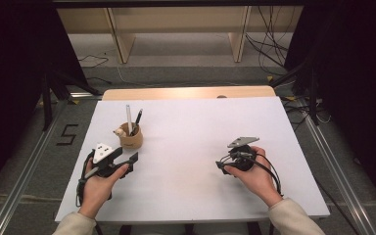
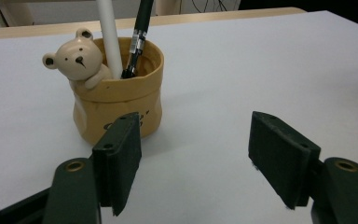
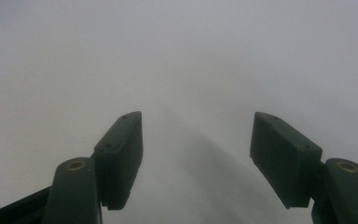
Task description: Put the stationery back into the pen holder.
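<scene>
The left gripper [image 2: 193, 158] has its jaws spread wide and grasps nothing; bare white table [image 2: 270, 70] shows in the gap between them. Just ahead of its left jaw, and a little to that side rather than in line with the gap, stands the pen cup [image 2: 121, 100], a tan pot with a small bear [image 2: 77, 58] leaning over its rim on the side facing this gripper. The cup stands upright on the table, mouth up. Two pens rise out of it, their long axes nearly vertical: a white pen [image 2: 109, 37] next to the bear, and a black pen [image 2: 137, 39] beyond it, tilted slightly away from the white one, tip down in the cup. In the left gripper view the tip of the left jaw overlaps the lower wall of the cup; whether it touches cannot be told. Ahead of the right jaw and past the cup the tabletop lies open as far as its far edge, where a strip of wood shows. In the high view the cup [image 1: 130, 137] sits just beyond the left gripper [image 1: 129, 161], toward the table's left side. The right gripper [image 1: 221, 165] is held well apart from the cup, its jaws likewise released and wide, with plain white surface between and ahead of them.
</scene>
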Tool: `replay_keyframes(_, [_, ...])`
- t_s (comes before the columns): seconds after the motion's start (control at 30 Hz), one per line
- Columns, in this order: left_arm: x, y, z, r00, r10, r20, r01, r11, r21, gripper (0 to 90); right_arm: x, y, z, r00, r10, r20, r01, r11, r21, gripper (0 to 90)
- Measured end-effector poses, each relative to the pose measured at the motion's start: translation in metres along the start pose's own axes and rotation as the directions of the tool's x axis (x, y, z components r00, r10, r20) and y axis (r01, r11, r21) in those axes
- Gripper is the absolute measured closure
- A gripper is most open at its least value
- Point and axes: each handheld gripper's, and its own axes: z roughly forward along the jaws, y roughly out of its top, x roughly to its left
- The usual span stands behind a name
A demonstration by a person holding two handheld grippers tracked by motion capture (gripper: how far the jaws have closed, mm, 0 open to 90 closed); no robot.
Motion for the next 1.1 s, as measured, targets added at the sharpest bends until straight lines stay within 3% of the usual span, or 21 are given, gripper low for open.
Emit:
replay_keyframes(0.53, [-0.005, -0.007, 0.001, 0.9998, 0.011, 0.015, -0.012, 0.9998, 0.017, 32.3, -0.029, -0.010, -0.020, 0.9955, 0.091, 0.024, -0.093, 0.993, 0.067, 36.8])
replay_keyframes(1.1, [-0.006, -0.008, 0.001, 0.9996, 0.021, 0.017, -0.021, 0.9994, 0.027, 32.4, -0.042, -0.028, -0.041, 0.9919, 0.110, 0.064, -0.118, 0.984, 0.133, 37.7])
